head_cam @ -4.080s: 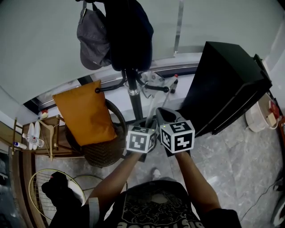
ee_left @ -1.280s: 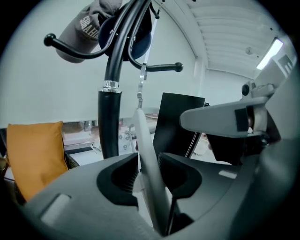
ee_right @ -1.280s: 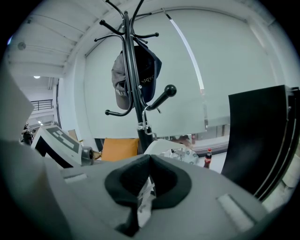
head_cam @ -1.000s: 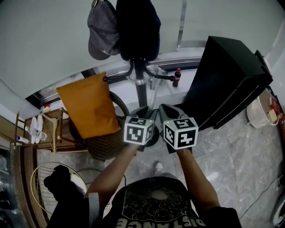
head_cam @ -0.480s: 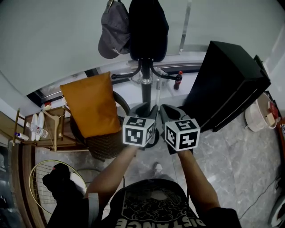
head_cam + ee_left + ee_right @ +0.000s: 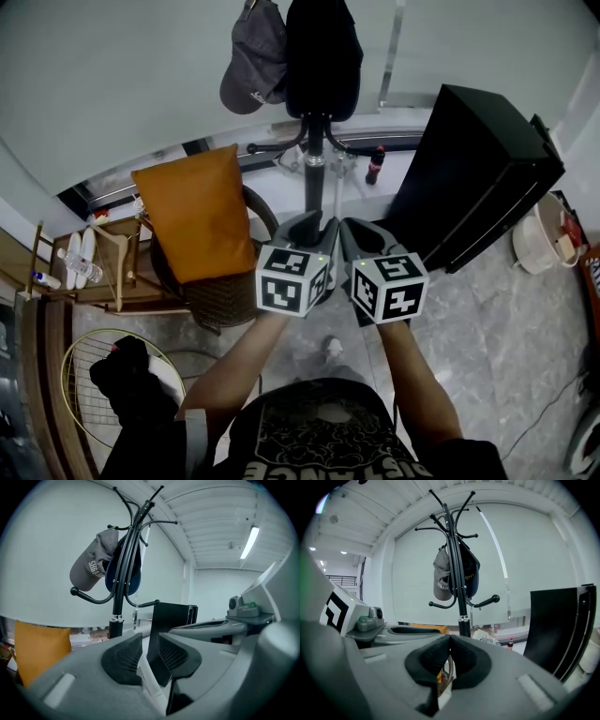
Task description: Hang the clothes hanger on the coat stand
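Note:
The black coat stand rises straight ahead of both grippers. A grey cap and a dark cap hang on its upper hooks; its lower hooks are bare. What looks like a wooden hanger lies on a low wooden rack at the far left, well away from both grippers. My left gripper and right gripper sit side by side at chest height. In the left gripper view the stand is up left, and the left gripper stands slightly open and empty. The right gripper is shut, pads touching, holding nothing.
An orange cushion leans on a wicker chair left of the stand. A tall black cabinet stands at the right, with a cola bottle on the sill behind. A racket lies on the floor at lower left, a white bucket at far right.
The coat stand and caps have slid rightward in the head view, now centred above the grippers. Both grippers stay side by side, nothing taken or released.

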Motion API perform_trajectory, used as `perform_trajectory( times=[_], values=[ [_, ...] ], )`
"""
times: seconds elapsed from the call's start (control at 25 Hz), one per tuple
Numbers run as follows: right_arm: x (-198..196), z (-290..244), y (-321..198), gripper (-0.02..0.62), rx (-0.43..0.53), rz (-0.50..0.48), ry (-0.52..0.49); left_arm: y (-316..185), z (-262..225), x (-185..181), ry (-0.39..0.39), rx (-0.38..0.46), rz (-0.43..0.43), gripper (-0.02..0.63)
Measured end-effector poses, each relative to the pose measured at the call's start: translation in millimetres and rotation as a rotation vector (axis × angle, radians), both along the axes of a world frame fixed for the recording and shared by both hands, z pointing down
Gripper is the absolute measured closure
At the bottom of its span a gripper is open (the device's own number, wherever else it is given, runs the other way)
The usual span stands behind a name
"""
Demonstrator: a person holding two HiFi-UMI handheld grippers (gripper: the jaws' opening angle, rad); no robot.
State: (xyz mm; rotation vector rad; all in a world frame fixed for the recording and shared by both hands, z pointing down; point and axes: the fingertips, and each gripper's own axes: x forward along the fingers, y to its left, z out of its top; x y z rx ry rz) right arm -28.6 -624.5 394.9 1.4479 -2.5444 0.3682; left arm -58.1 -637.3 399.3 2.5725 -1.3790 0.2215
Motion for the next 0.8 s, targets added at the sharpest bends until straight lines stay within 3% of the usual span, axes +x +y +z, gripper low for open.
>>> perform_trajectory(
  times=[0.24, 0.64, 0.8],
  values=[
    [-8, -9, 21, 0.595, 0.032, -0.001, -0.002, 24, -5, -13, 0.009, 0.017, -0.007, 0.504],
    [-17, -17, 52, 0.595, 0.06, -0.001, 0.005, 53, -11, -29, 0.001, 0.034, -0.037, 0.599],
    [-21, -18, 61, 0.595, 0.066, 0.004, 0.01, 62, -13, -32, -0.002, 0.039, -0.029, 0.6]
  ],
)
